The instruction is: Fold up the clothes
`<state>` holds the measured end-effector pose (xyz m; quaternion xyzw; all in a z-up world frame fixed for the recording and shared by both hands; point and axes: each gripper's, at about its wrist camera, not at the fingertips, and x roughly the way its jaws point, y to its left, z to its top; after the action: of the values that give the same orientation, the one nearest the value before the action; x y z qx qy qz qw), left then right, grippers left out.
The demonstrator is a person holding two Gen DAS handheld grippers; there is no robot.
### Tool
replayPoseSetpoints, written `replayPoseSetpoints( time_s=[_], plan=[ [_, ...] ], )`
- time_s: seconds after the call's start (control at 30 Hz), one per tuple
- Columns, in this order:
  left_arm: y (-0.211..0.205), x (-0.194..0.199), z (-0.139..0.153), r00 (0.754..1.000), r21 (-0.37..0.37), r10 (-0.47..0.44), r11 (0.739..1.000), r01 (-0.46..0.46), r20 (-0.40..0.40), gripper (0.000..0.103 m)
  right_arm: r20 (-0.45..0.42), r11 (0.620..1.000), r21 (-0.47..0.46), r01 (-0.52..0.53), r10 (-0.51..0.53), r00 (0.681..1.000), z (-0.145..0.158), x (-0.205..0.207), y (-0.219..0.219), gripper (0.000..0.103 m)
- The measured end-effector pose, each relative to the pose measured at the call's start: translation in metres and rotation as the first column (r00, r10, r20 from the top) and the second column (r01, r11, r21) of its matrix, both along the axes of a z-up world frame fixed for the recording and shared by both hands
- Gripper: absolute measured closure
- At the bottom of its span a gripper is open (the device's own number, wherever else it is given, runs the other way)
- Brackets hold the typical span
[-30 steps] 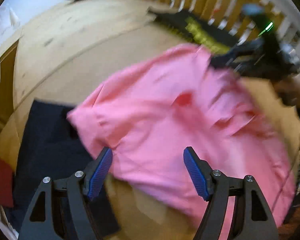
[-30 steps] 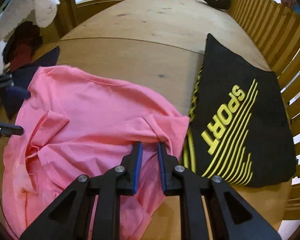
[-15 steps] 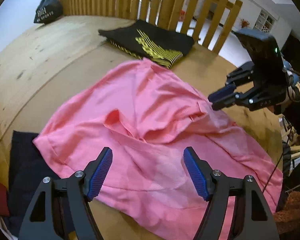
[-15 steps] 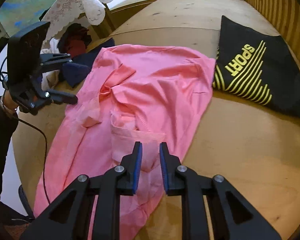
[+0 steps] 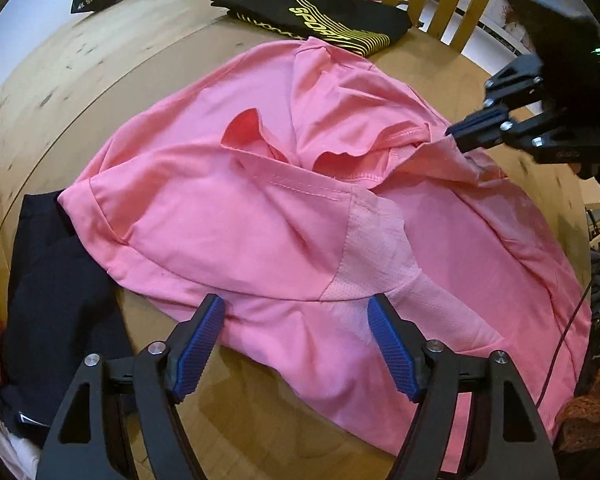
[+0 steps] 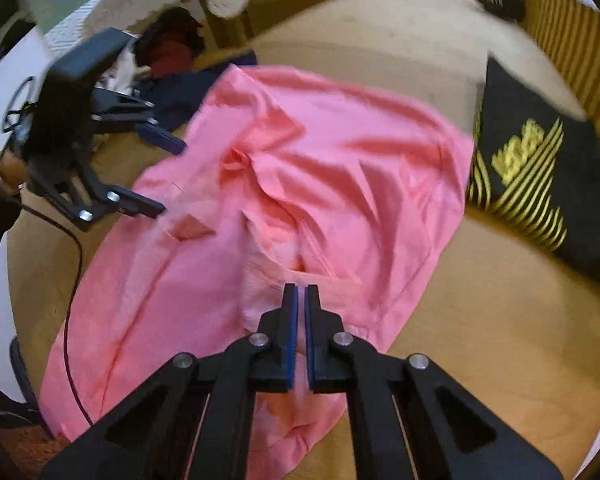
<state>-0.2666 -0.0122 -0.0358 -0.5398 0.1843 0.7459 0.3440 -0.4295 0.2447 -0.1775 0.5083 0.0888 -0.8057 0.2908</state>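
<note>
Pink shirt (image 5: 300, 208) lies rumpled across mid-frame on the wooden surface (image 5: 100, 60), still being spread out. Right claw (image 6: 300, 292) has pinched a fold of it; left claw (image 5: 296, 320) hovers wide open, needing an edge to grasp next.

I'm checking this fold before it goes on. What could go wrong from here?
1. The right gripper is shut on a bunched part of the pink shirt; pulling there could drag the shirt askew instead of flattening it.
2. The left gripper is open above the shirt's near edge, holding nothing, so that side may slide.
3. The shirt overlaps the dark garment and nearly touches the folded black shirt; either might get dragged along.
</note>
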Motion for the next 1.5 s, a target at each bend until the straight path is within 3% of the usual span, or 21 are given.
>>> replayPoseSetpoints(
  time_s=[0.17, 0.23, 0.3, 0.37, 0.4, 0.6, 0.8, 0.97, 1.07, 1.4, 1.5],
  plan=[
    [-0.003, 0.005, 0.002, 1.0, -0.006, -0.007, 1.0, 0.007, -0.003, 0.029, -0.05, 1.0, 0.008, -0.029, 0.03, 0.998, 0.025, 0.01, -0.012, 0.099],
    [-0.004, 0.007, 0.004, 1.0, -0.006, -0.008, 1.0, 0.008, -0.001, 0.028, -0.058, 0.998, 0.061, -0.006, 0.01, 0.998, 0.024, 0.006, -0.015, 0.098],
    [-0.005, 0.009, 0.005, 1.0, -0.007, -0.01, 1.0, 0.01, 0.001, 0.028, -0.043, 0.995, 0.092, 0.046, -0.042, 0.998, 0.017, -0.002, -0.01, 0.087],
    [-0.007, 0.011, 0.006, 1.0, -0.004, -0.016, 1.0, 0.017, 0.004, 0.028, -0.003, 0.993, 0.065, 0.096, -0.096, 0.995, 0.011, -0.011, 0.0, 0.074],
    [-0.008, 0.013, 0.007, 1.0, -0.003, -0.02, 1.0, 0.02, 0.005, 0.028, 0.008, 0.993, 0.05, 0.105, -0.105, 0.994, 0.008, -0.014, 0.005, 0.073],
    [-0.016, 0.017, 0.01, 1.0, 0.019, -0.018, 1.0, 0.018, 0.013, 0.028, -0.024, 0.996, 0.042, 0.073, -0.072, 0.997, -0.001, -0.013, 0.01, 0.073],
    [-0.021, 0.022, 0.013, 1.0, 0.022, -0.023, 1.0, 0.023, 0.013, 0.027, -0.035, 0.994, 0.11, 0.027, -0.023, 0.999, -0.017, -0.008, -0.005, 0.072],
    [-0.029, 0.025, 0.016, 1.0, 0.023, -0.024, 0.999, 0.024, 0.013, 0.026, -0.041, 0.997, 0.078, 0.014, -0.011, 0.999, -0.018, -0.007, -0.003, 0.073],
    [-0.03, 0.026, 0.017, 1.0, 0.023, -0.024, 0.999, 0.024, 0.014, 0.026, -0.064, 0.997, 0.075, -0.008, 0.013, 0.998, -0.015, -0.002, -0.003, 0.09],
    [-0.041, 0.032, 0.023, 0.999, 0.031, -0.026, 0.999, 0.025, 0.02, 0.026, -0.133, 0.996, 0.087, -0.031, 0.043, 0.99, 0.004, 0.01, -0.015, 0.095],
    [-0.046, 0.034, 0.025, 0.999, 0.036, -0.025, 0.999, 0.024, 0.025, 0.026, 0.009, 0.989, -0.001, -0.15, 0.15, 0.989, 0.005, 0.02, -0.027, 0.085]
  ],
)
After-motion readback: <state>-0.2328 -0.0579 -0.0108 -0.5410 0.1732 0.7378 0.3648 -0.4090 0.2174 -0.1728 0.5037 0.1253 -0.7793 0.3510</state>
